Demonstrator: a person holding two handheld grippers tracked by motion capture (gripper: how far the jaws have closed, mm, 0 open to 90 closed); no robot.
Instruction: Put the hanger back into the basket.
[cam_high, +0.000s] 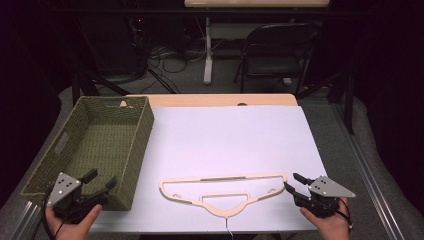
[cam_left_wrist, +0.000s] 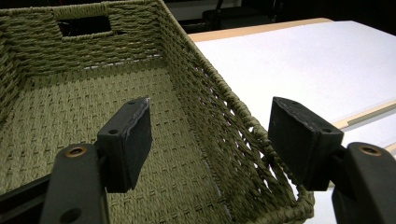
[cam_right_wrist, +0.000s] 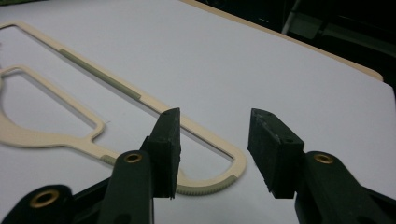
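We find the hanger (cam_high: 225, 192) ungrasped on the desk (cam_high: 230, 130), basket (cam_high: 127, 150) empty, left gripper (cam_high: 100, 180) and right gripper (cam_high: 294, 182) jaws open.

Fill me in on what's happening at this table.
A person holds a gripper in each hand. The right gripper is open at the end of a cream clothes hanger lying flat on the white table, not yet gripping it. The left gripper is open astride the near corner of the green woven basket, one jaw inside.
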